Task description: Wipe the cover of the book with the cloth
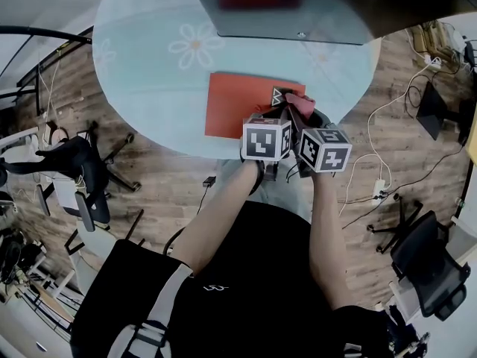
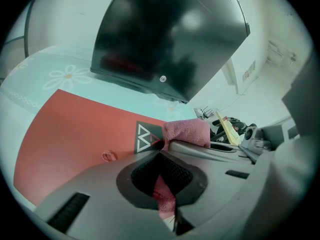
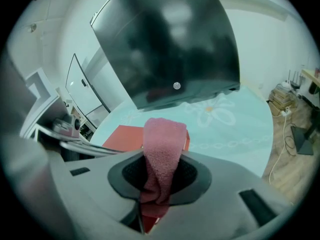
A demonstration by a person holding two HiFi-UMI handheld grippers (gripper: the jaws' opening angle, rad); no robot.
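Observation:
A red book (image 1: 238,104) with a black logo patch (image 2: 146,137) lies flat on the round pale-blue table (image 1: 149,66), near its front edge. A pink cloth (image 1: 301,101) sits over the book's right end. My right gripper (image 3: 157,184) is shut on the cloth (image 3: 162,149), which rises out of the jaws and folds forward. My left gripper (image 2: 162,184) is close beside it at the book's near right corner, also shut, with a strip of the pink cloth (image 2: 163,196) pinched between its pads. In the head view both grippers (image 1: 281,115) (image 1: 298,118) converge there.
A large dark monitor (image 1: 287,10) stands at the table's back, just beyond the book. Office chairs (image 1: 82,170) (image 1: 428,263) and cables with a power strip (image 1: 378,189) lie on the wooden floor around the table. The table edge is right under the grippers.

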